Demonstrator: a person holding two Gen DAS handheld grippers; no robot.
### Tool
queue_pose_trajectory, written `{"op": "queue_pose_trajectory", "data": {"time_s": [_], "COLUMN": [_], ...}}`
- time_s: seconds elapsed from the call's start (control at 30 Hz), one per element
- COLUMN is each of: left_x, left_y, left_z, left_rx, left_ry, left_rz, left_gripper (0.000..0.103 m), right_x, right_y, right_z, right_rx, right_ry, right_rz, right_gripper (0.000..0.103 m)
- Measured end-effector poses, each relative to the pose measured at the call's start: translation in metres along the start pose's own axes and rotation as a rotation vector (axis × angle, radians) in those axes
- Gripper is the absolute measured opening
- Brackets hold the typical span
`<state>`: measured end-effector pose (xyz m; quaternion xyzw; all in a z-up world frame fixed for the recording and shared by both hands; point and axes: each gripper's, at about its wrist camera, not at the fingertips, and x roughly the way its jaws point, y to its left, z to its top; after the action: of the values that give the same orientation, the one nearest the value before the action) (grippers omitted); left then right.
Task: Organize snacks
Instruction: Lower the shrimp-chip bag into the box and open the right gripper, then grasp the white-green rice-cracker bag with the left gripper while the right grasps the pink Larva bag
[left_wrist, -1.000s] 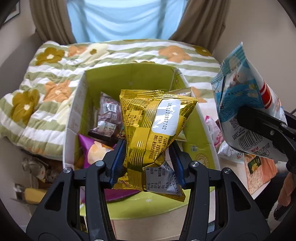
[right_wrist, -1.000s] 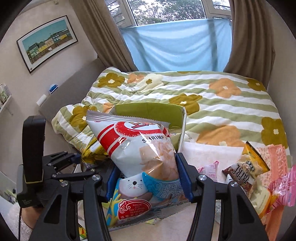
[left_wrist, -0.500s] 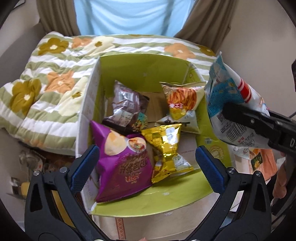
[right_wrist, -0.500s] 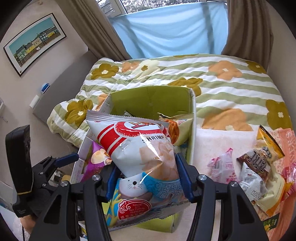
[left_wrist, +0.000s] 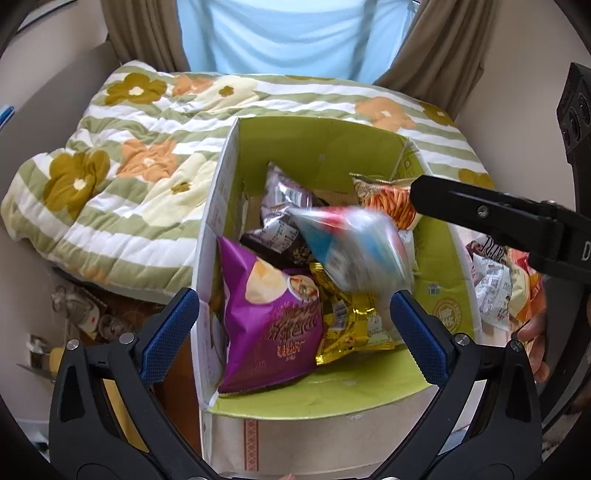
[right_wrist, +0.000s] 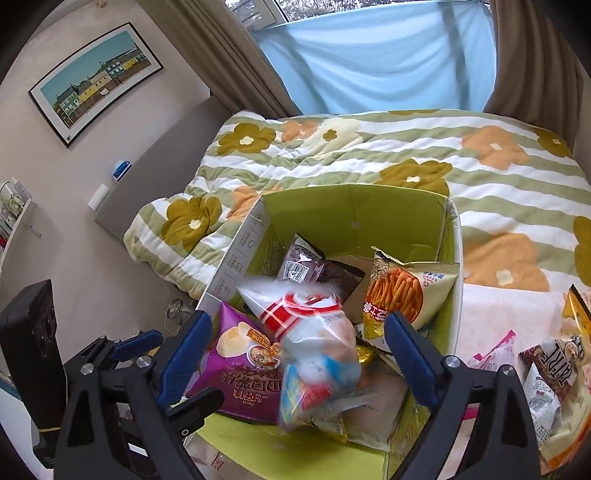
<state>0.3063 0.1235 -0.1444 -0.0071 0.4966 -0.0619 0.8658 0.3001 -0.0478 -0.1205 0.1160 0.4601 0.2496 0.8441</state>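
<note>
A green-lined cardboard box (left_wrist: 325, 147) (right_wrist: 354, 206) holds a purple chip bag (left_wrist: 269, 325) (right_wrist: 240, 373), a gold packet (left_wrist: 354, 325), a brown packet (left_wrist: 284, 206) (right_wrist: 310, 266) and an orange-stick bag (left_wrist: 388, 199) (right_wrist: 402, 295). The shrimp chip bag (left_wrist: 354, 247) (right_wrist: 314, 354) is blurred, in mid-air inside the box, free of both grippers. My left gripper (left_wrist: 295, 332) is open and empty over the box's near edge. My right gripper (right_wrist: 295, 354) is open above the box; its finger (left_wrist: 498, 218) shows at the right of the left wrist view.
A flowered green-striped quilt (left_wrist: 129, 166) (right_wrist: 480, 155) covers the bed behind the box. More snack packets (right_wrist: 546, 369) (left_wrist: 495, 284) lie on the table to the right of the box. A hand (left_wrist: 535, 332) is at the right edge. Clutter sits on the floor at the left.
My left gripper opened and dropped the gold packet into the box. My right gripper moved over the box, opened, and the shrimp chip bag is falling in.
</note>
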Motion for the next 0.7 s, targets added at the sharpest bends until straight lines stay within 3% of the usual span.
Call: {"op": "queue_pose_trajectory", "data": {"time_s": [0.27, 0.7], "left_x": [-0.003, -0.026], "left_y": [-0.001, -0.029], "left_z": [-0.015, -0.022], "left_rx": [0.0, 0.089], "left_ry": [0.01, -0.06], "left_rz": [-0.017, -0.099], "left_gripper": [0.103, 0.103], "right_x": [-0.013, -0.06], "right_y": [-0.008, -0.005], "right_z": [-0.016, -0.043], "right_rx": [0.022, 0.054], "right_ry": [-0.016, -0.088], "right_rz": [-0.035, -0.119], "right_gripper": [0.093, 0.093]}}
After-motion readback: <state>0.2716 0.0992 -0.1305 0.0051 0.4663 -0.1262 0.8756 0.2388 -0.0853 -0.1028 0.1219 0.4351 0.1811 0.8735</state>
